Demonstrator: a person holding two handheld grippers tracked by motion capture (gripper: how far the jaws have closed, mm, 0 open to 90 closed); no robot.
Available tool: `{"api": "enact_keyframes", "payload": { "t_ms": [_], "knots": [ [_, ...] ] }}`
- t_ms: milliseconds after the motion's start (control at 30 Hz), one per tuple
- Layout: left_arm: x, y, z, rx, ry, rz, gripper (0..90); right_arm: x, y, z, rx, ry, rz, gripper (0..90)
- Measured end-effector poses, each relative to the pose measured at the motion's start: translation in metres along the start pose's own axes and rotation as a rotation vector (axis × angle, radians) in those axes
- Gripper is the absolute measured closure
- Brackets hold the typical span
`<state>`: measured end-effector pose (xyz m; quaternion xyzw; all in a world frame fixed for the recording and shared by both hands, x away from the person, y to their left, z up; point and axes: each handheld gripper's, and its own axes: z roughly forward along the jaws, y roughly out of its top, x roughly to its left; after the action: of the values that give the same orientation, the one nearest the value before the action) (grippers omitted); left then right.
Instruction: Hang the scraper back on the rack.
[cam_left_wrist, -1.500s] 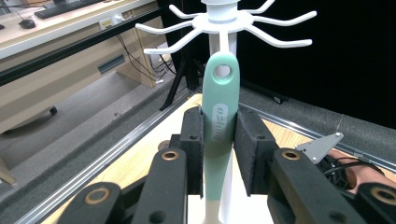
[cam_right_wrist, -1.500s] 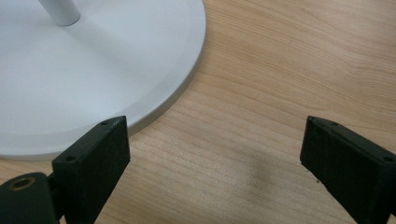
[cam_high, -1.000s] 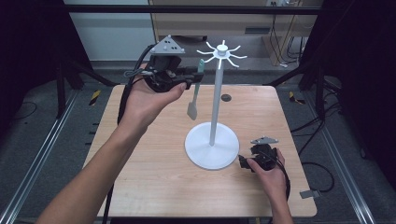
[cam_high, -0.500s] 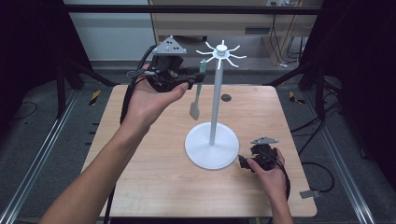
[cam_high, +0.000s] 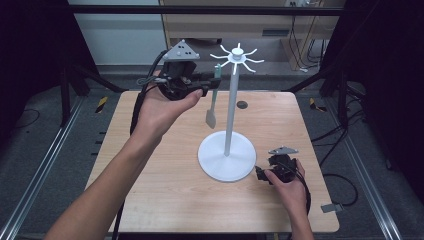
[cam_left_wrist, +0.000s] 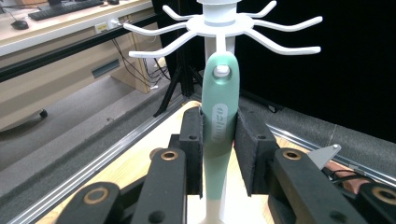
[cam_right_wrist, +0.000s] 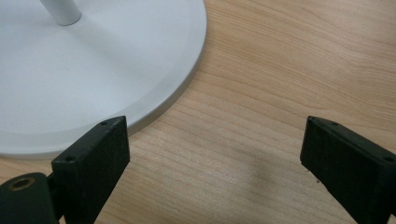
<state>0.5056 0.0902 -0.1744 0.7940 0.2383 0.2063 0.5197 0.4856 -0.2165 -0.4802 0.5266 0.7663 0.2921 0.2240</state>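
Note:
A white stand (cam_high: 230, 115) with a round base (cam_high: 215, 162) and a crown of hooks (cam_high: 237, 54) rises from the middle of the wooden table (cam_high: 165, 190). A pale green-handled utensil (cam_high: 211, 112) hangs upright beside the pole. The hole in its handle (cam_left_wrist: 219, 93) sits on a hook peg. My left gripper (cam_high: 212, 82), held high, is shut on that handle, one pad (cam_left_wrist: 194, 140) on each side. My right gripper (cam_high: 259, 173) rests low by the base's right edge, open. Between its wide jaws (cam_right_wrist: 210, 154) is bare wood next to the base rim (cam_right_wrist: 177, 93).
A small dark round mark (cam_high: 242, 105) sits on the table behind the stand. Black frame rails (cam_high: 45, 165) run along both sides of the table. The left gripper's cable (cam_high: 136, 107) hangs along the forearm.
The utensil's blade has swung slightly toward the pole. Both hands have stayed where they were.

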Motion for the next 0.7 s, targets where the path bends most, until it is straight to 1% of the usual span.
{"api": "enact_keyframes", "payload": {
  "t_ms": [133,267,367,467,567,700],
  "knots": [
    [0.0,-0.001,0.0,-0.008,0.007,0.003,72.2,0.0,0.0,0.0,0.0,-0.001,0.0,8.5],
    [0.001,-0.003,-0.001,-0.022,0.012,0.006,67.6,0.0,0.0,0.0,-0.002,-0.002,0.001,8.5],
    [0.001,-0.007,-0.003,-0.029,0.017,-0.001,62.3,0.0,0.0,0.0,-0.001,-0.002,0.0,8.5],
    [0.001,-0.013,-0.005,-0.03,0.026,0.009,56.1,0.0,0.0,0.0,-0.002,-0.003,-0.002,8.5],
    [0.001,-0.018,-0.007,-0.044,0.036,0.012,50.5,0.0,0.0,0.0,0.0,-0.003,-0.001,8.5],
    [0.001,-0.024,-0.01,-0.043,0.033,0.017,43.9,0.0,0.0,0.0,0.001,-0.002,-0.001,8.5]
  ]
}}
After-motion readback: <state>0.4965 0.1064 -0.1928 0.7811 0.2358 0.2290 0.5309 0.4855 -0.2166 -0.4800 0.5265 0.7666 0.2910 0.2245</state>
